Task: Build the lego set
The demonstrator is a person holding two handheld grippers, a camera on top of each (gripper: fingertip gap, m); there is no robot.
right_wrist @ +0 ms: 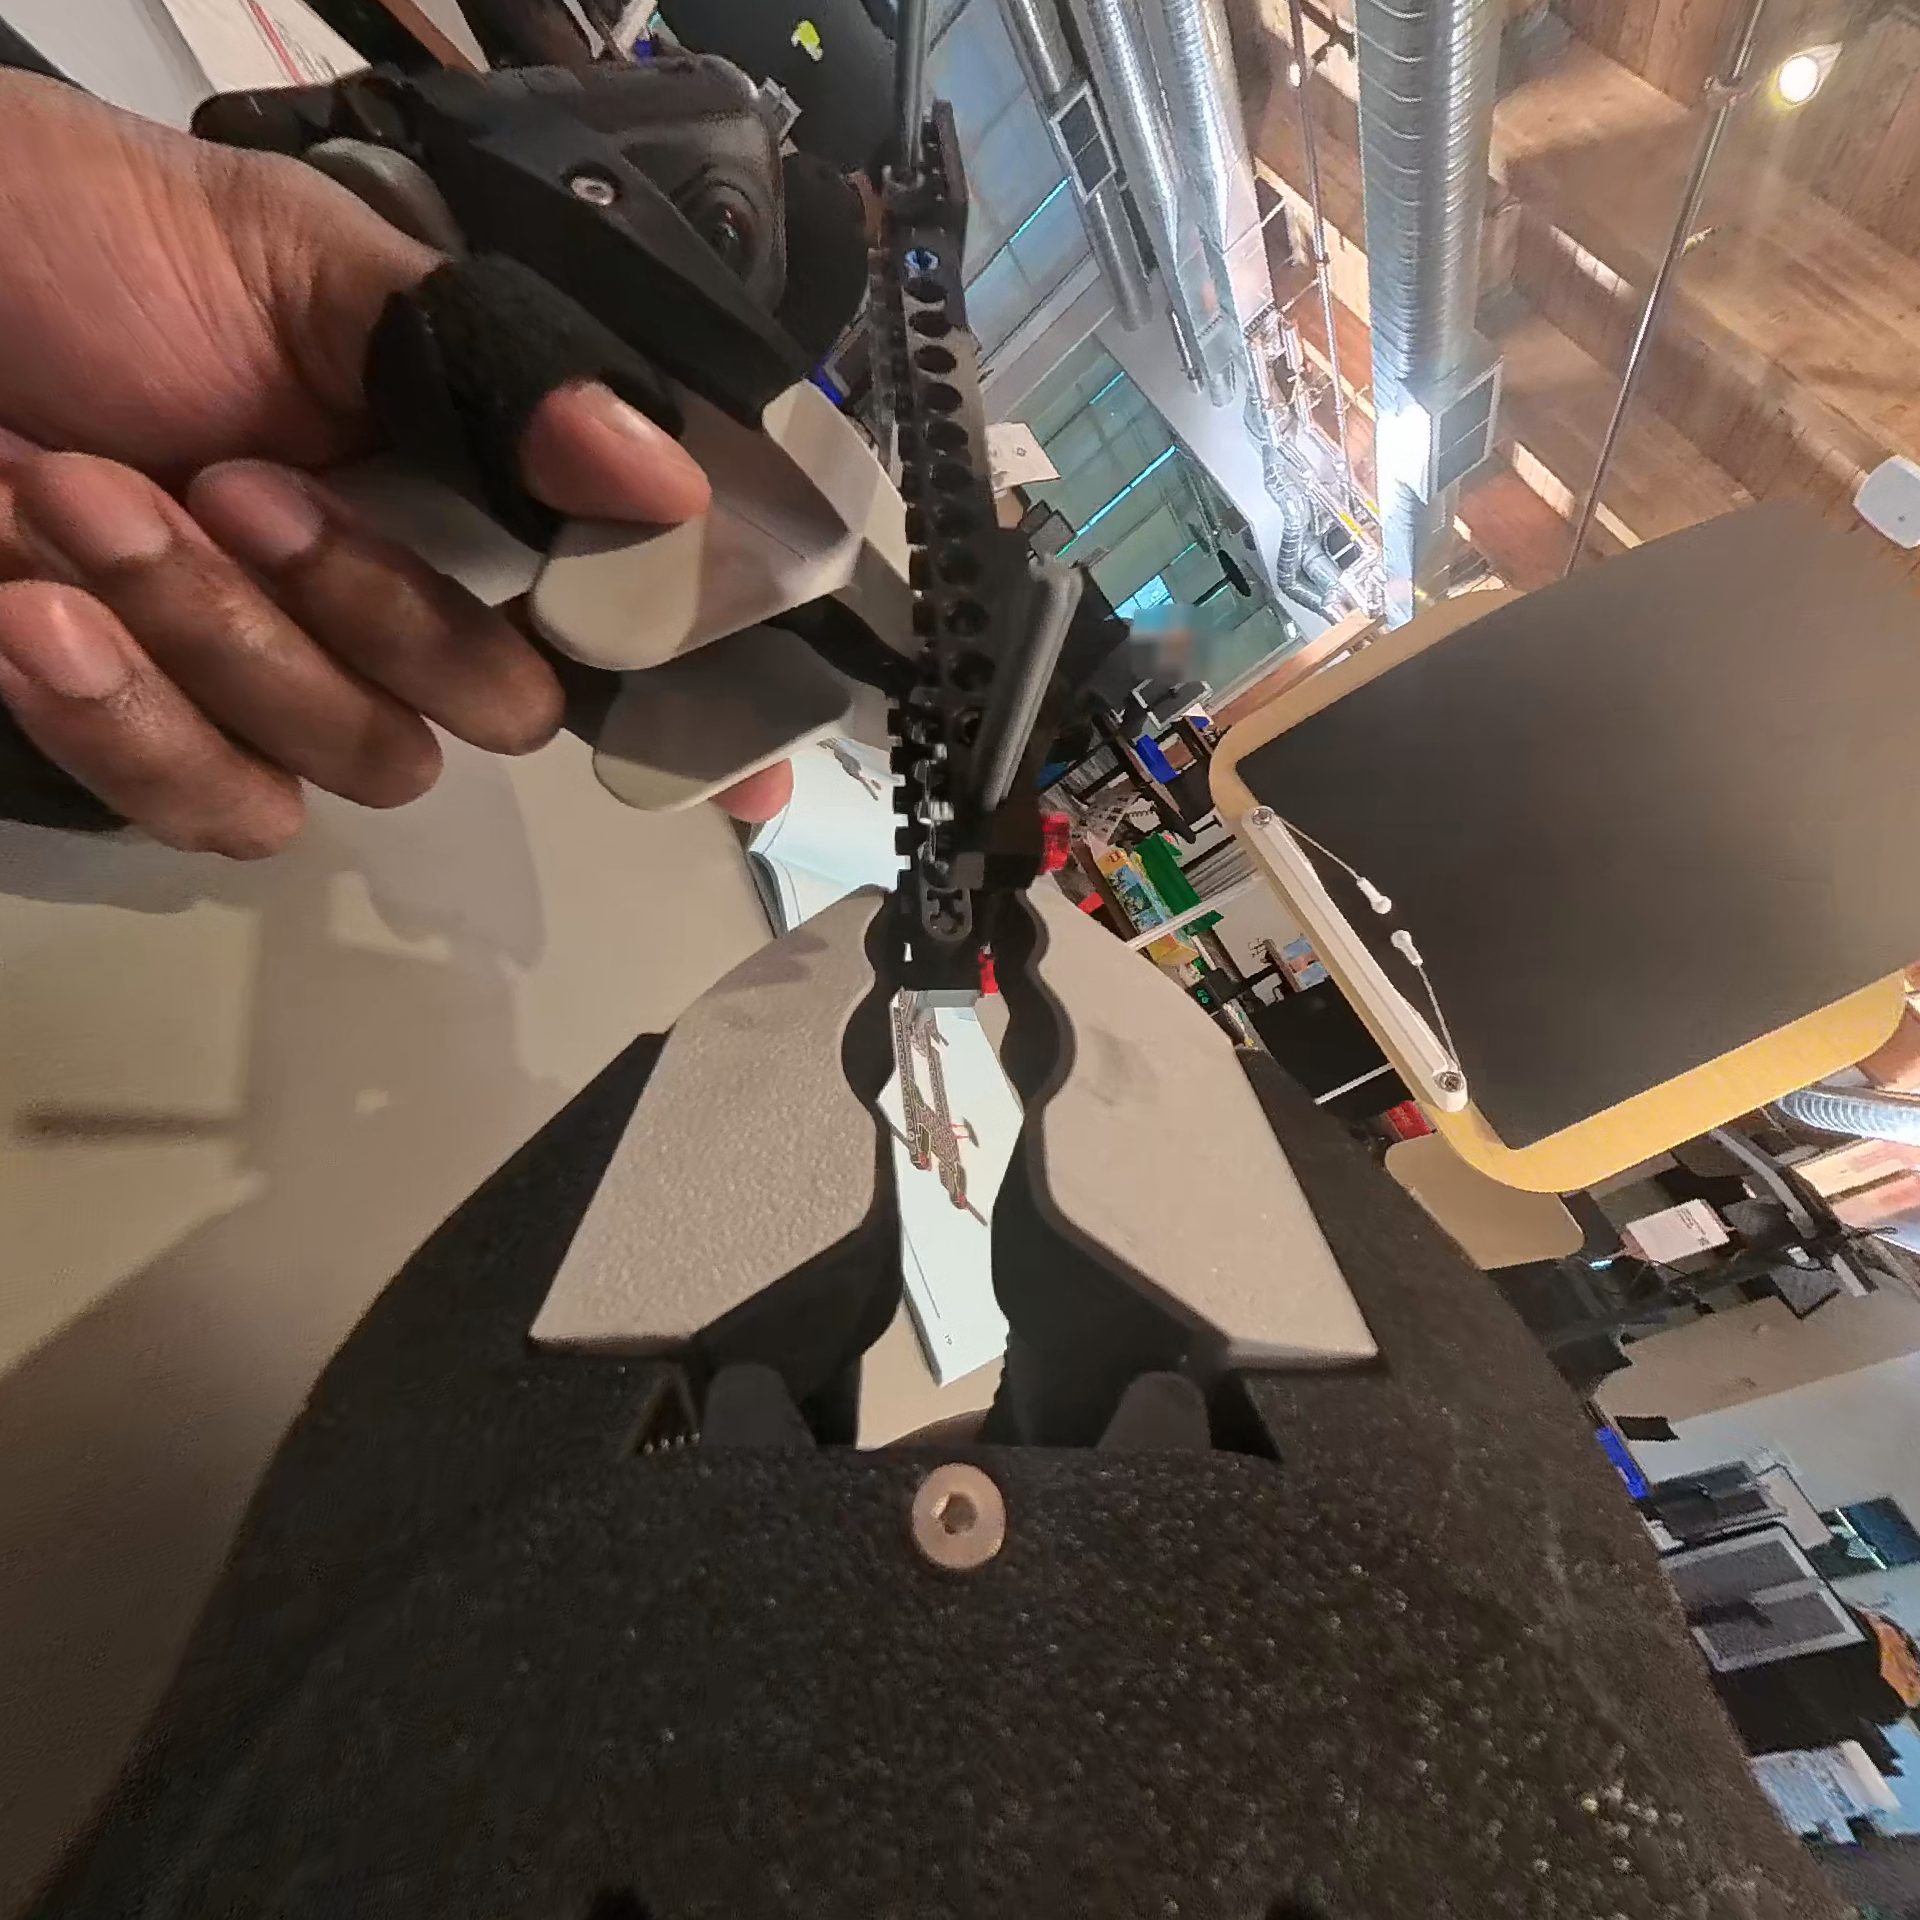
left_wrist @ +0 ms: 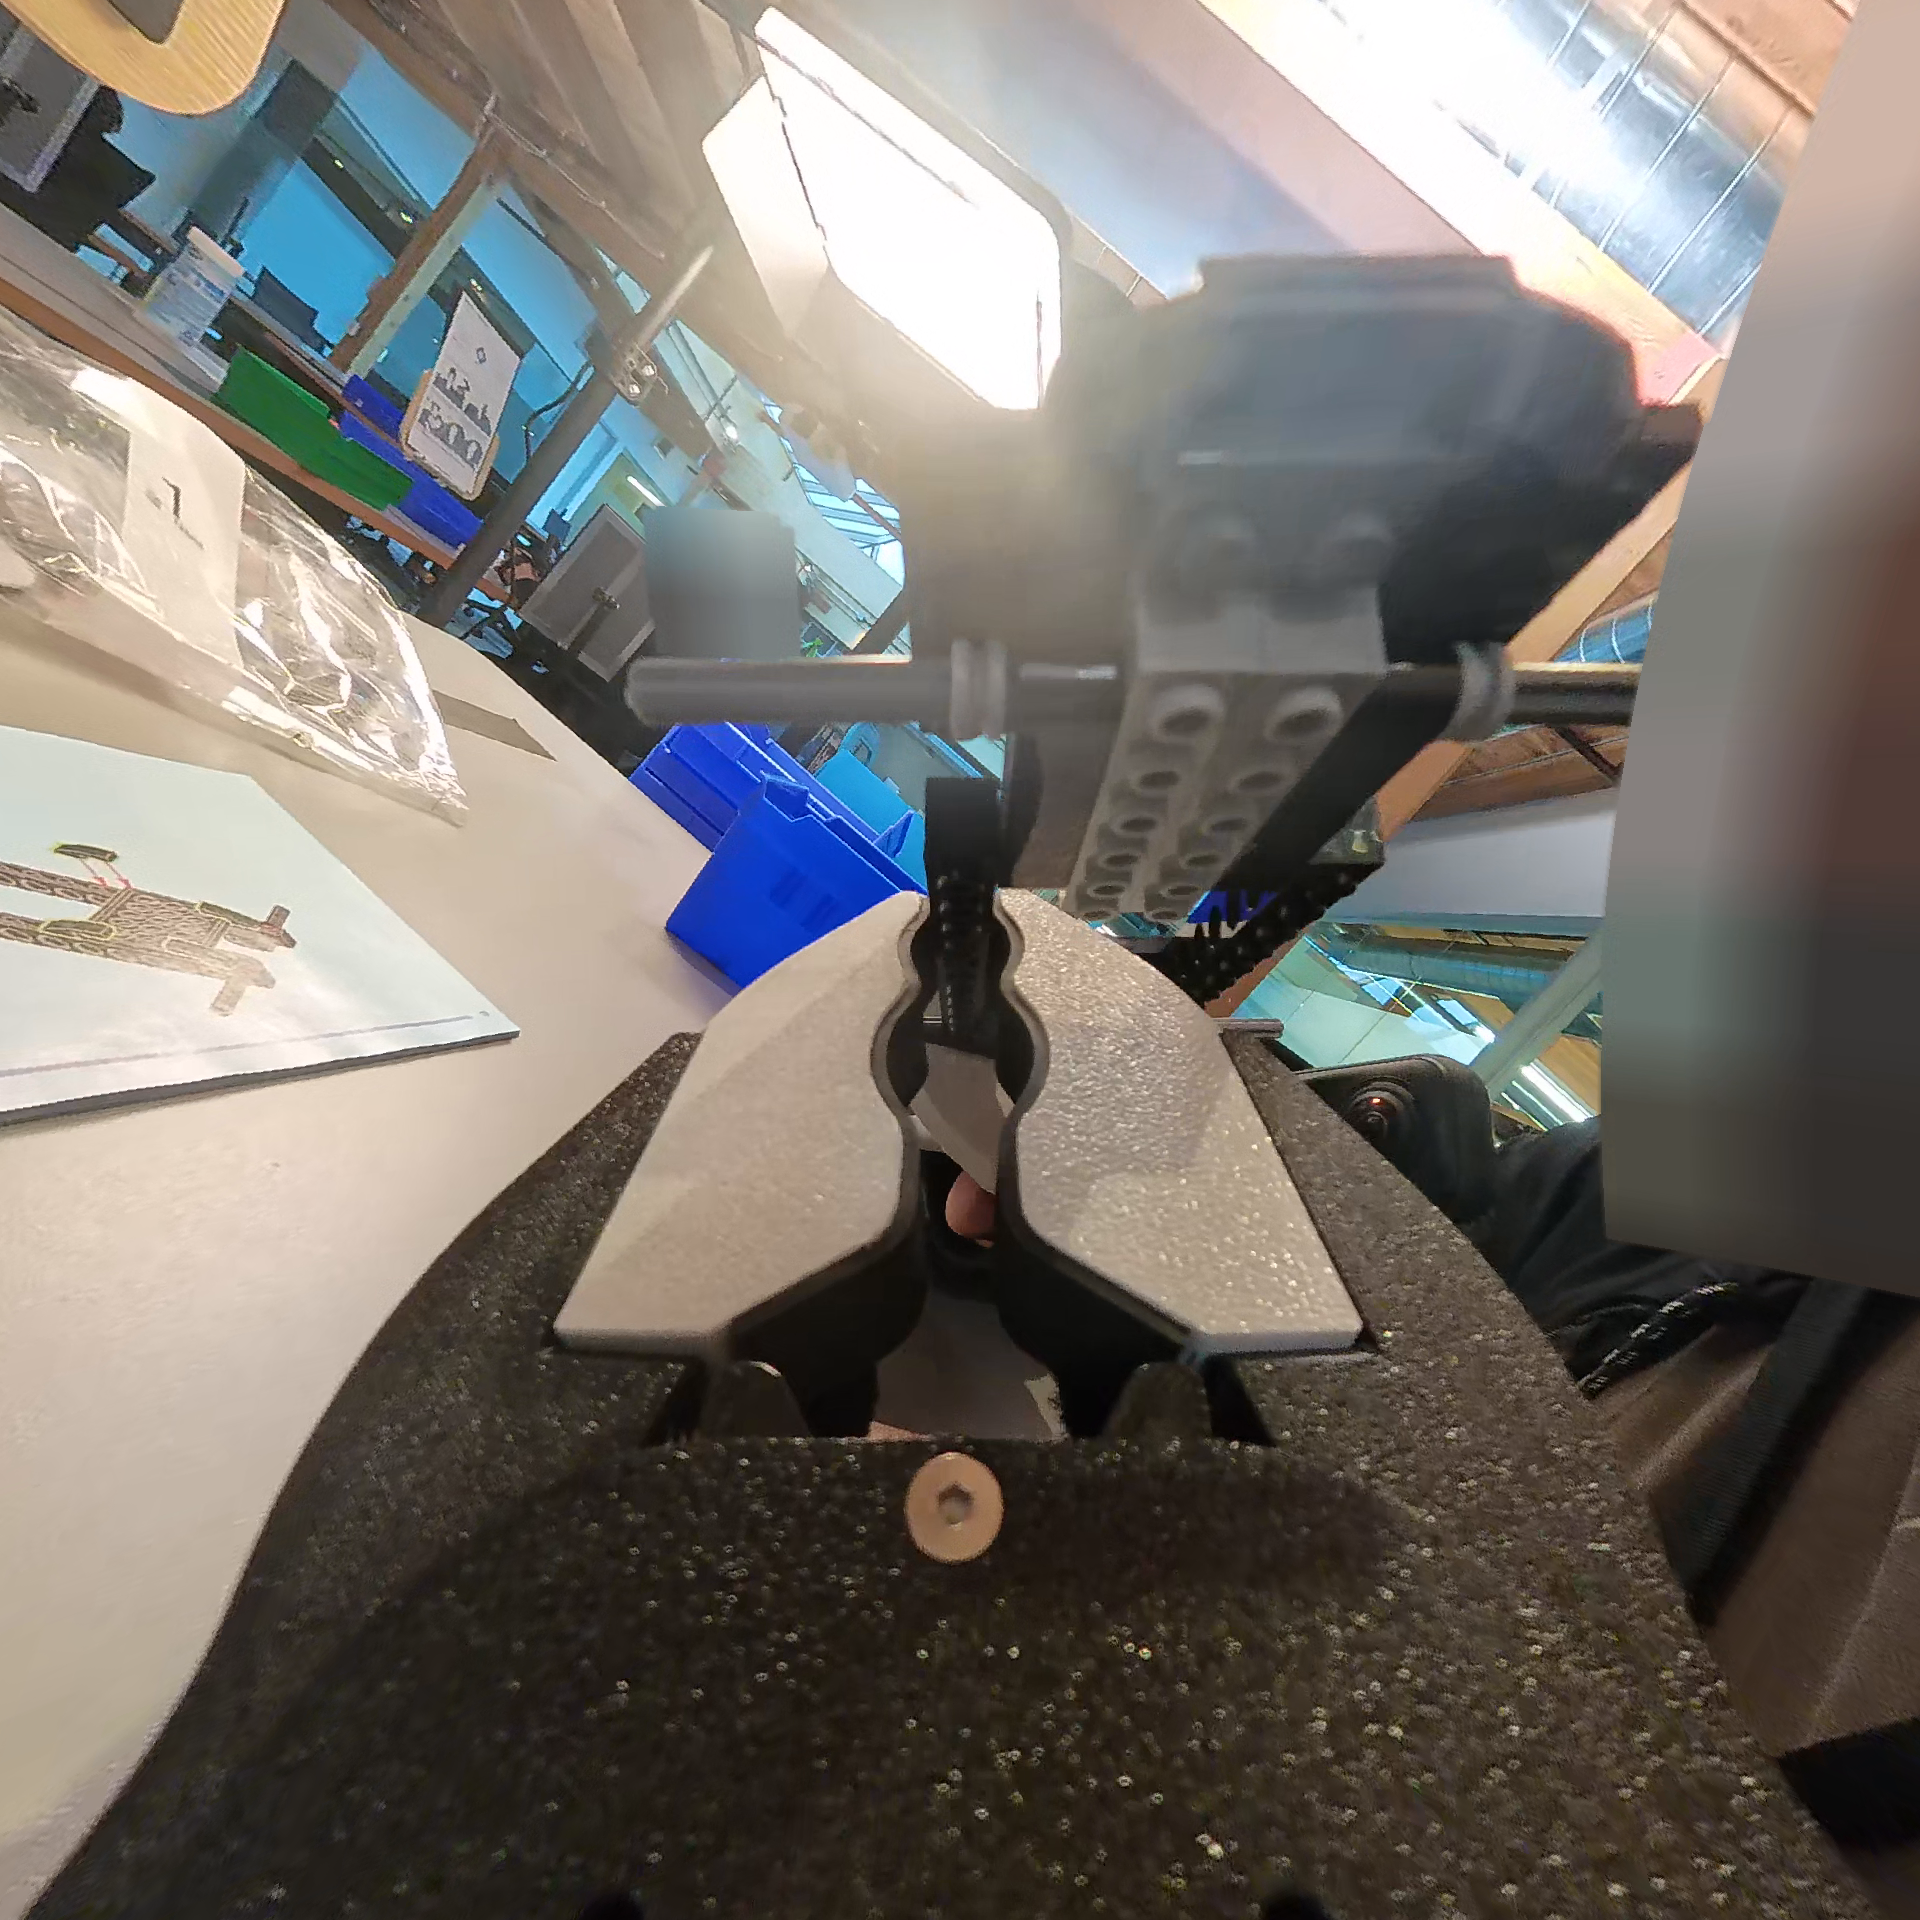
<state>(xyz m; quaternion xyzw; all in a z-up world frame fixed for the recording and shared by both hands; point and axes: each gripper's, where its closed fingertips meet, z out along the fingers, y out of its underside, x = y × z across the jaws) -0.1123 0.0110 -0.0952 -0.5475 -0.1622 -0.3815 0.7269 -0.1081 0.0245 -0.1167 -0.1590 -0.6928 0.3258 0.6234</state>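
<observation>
Bright overhead glare, fisheye-warped edges

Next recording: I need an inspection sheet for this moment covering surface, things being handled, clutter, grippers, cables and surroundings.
Surface: pale table, mostly bare near the grippers.
Things handled: a toy-brick assembly of grey holed bricks, a grey axle and a black holed beam, held in the air between both grippers.
Clutter: open instruction booklet, clear plastic bags, blue bins by the table edge.
Grippers: left gripper shut on a black strip of the assembly; right gripper closed on the beam's lower end; a hand grips the left one.
Cables: nothing seen near the work.
Surroundings: workshop with ceiling ducts, bright light panel, shelves.
</observation>
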